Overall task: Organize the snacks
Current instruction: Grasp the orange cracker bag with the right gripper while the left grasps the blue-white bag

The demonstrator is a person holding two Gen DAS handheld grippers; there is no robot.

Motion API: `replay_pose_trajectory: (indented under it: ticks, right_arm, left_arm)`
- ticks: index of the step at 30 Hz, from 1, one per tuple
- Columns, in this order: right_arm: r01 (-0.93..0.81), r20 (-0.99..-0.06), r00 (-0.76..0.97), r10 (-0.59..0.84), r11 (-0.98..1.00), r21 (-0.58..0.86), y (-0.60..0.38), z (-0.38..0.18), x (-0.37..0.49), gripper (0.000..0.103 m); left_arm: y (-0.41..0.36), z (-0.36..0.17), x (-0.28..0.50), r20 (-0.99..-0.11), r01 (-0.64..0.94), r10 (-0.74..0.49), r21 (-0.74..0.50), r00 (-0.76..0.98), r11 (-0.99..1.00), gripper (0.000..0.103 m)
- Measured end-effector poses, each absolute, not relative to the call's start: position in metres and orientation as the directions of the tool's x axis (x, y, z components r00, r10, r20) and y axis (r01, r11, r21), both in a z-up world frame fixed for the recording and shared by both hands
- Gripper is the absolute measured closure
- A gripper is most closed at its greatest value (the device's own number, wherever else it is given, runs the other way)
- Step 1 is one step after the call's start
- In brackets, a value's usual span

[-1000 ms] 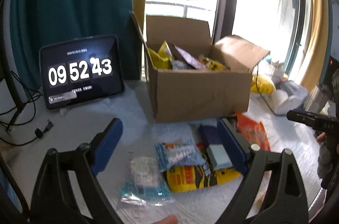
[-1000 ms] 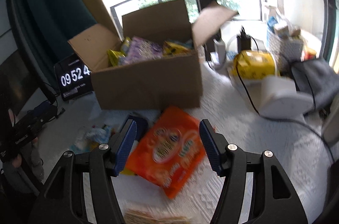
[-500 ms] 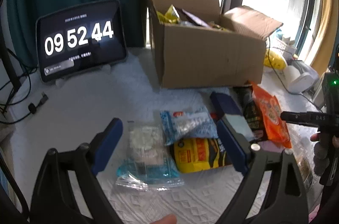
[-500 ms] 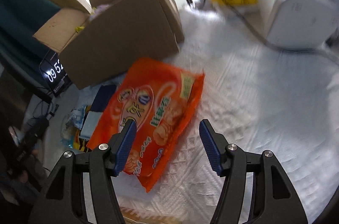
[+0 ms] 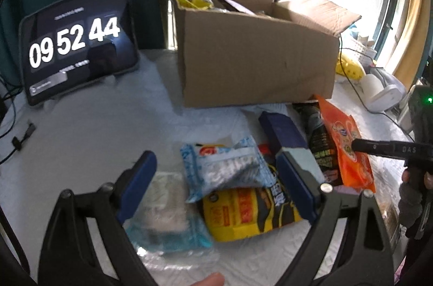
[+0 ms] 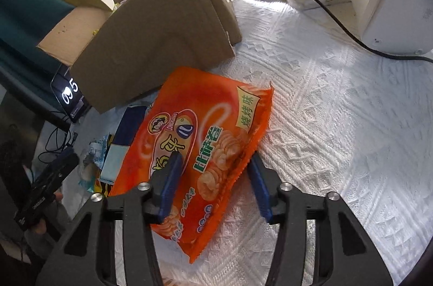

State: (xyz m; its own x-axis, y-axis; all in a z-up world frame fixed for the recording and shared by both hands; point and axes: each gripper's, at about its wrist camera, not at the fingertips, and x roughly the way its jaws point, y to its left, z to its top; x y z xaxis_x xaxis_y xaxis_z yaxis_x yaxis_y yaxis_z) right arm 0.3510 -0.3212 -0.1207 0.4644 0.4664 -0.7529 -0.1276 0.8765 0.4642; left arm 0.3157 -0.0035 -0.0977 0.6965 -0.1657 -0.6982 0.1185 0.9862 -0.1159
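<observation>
Right tool [image 6: 213,177] spread, straddling orange bag [image 6: 200,140] at 6 o'clock of box [image 6: 159,42]. Close mid-bag, gently. Left tool [image 5: 216,188] spread, hovering over blue packet [image 5: 227,167].

Ahead of your right gripper [image 6: 213,177] the chip bag [image 6: 200,150] lies on the tablecloth [image 6: 338,123], its near end between the fingers. The cardboard box [image 6: 151,42] stands beyond it; the tablet [image 6: 69,94] is far left.

Glossy orange snack bag [image 6: 200,148] (crinkly plastic), matt cardboard box [image 5: 257,64], textured white tablecloth [image 6: 338,123]
</observation>
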Motion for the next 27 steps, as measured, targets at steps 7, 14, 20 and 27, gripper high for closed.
replay_pose_trajectory:
  ticks: [7, 14, 20, 27]
  right_arm:
    - [-0.166, -0.734, 0.486, 0.475, 0.874, 0.456, -0.319, -0.115, 0.345, 0.083]
    - [-0.183, -0.707, 0.544, 0.451, 0.887, 0.425, -0.327, -0.098, 0.334, 0.089]
    - [-0.170, -0.684, 0.590, 0.429, 0.894, 0.414, -0.344, -0.084, 0.324, 0.090]
    - [-0.184, -0.644, 0.649, 0.404, 0.906, 0.382, -0.353, -0.056, 0.313, 0.090]
  left_arm:
    - [-0.017, -0.118, 0.339, -0.757, 0.130, -0.142, -0.077, 0.638, 0.989, 0.011]
    - [-0.019, -0.124, 0.343, -0.756, 0.141, -0.140, -0.064, 0.639, 0.988, 0.017]
    - [-0.018, -0.119, 0.334, -0.749, 0.144, -0.144, -0.066, 0.647, 0.987, 0.039]
    - [-0.013, -0.105, 0.315, -0.719, 0.154, -0.157, -0.070, 0.677, 0.986, 0.042]
